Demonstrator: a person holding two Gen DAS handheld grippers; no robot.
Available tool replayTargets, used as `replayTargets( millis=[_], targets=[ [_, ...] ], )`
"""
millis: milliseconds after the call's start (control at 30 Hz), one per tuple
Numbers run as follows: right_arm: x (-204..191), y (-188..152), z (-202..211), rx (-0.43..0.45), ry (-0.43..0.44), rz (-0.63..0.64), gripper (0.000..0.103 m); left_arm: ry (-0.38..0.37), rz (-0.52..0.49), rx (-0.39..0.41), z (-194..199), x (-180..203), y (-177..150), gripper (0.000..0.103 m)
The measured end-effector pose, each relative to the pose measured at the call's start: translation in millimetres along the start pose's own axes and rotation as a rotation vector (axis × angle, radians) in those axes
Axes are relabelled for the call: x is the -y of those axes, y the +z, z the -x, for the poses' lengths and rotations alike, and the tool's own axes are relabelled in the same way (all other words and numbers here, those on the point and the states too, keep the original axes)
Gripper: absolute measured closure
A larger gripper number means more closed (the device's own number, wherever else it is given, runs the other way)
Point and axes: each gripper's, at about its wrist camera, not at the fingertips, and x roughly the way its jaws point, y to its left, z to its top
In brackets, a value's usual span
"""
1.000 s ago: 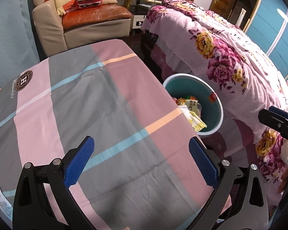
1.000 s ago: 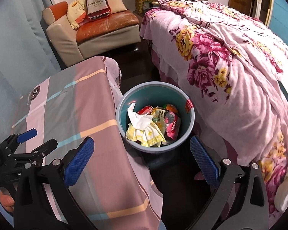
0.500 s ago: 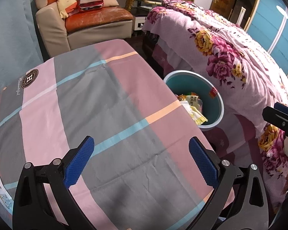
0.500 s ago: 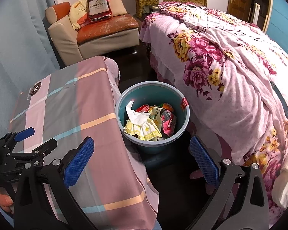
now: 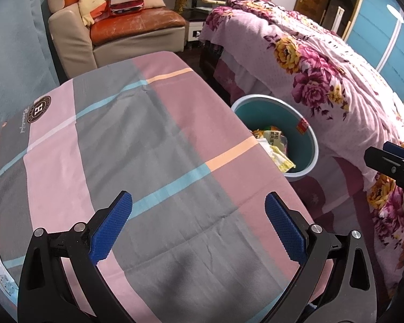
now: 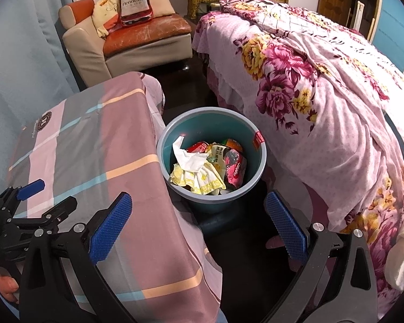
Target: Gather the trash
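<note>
In the left wrist view, the left gripper (image 5: 198,226) has its jaws spread wide and empty above the checked tablecloth (image 5: 137,145); the teal bin (image 5: 308,145) lies to the upper right. In the right wrist view, the right gripper (image 6: 198,226), also released and empty, is nearer, the bin (image 6: 172,137) straight ahead between its fingers, its mouth upward, the tissue (image 6: 187,158) and wrappers (image 6: 233,165) inside.

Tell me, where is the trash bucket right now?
In the right wrist view the teal trash bucket sits on the floor at centre, squeezed between the cloth-covered table on its left and the flowery bed on its right.
</note>
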Motion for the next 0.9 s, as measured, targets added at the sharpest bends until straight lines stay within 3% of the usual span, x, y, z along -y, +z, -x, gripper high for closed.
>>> replayTargets(
  millis=[900],
  targets=[
    [20,2,-40,-0.059,0.035,-0.043,0.007,0.078,-0.030,-0.043,-25,12,7,0.004]
  ],
)
